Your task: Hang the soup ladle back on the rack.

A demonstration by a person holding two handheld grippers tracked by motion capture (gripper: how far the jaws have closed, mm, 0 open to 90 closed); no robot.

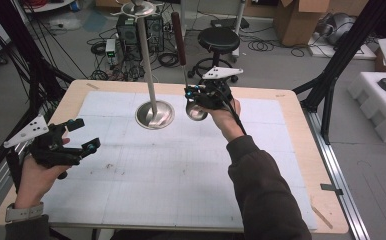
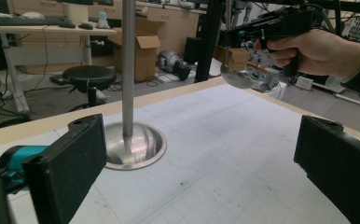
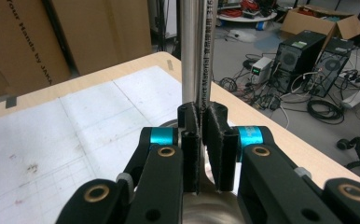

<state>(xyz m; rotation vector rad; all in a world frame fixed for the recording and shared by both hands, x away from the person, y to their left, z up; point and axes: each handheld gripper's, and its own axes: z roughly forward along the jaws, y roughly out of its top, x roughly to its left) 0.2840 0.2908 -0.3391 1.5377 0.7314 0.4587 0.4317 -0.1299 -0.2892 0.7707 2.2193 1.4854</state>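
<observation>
The right gripper (image 1: 197, 98) has its jaws clenched on the ladle (image 1: 196, 111), bowl lifted off the surface at about 2 o'clock of the rack stand (image 1: 154, 114). Hanging it looks left to do. The left gripper (image 1: 78, 135) waits with released jaws

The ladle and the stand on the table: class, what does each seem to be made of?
Ladle: bowl and stem look like polished steel, mirror-bright; its upper grip is dark red-brown, wood or plastic. Stand: probably brushed steel, a grey satin sheen on pole and base.
</observation>
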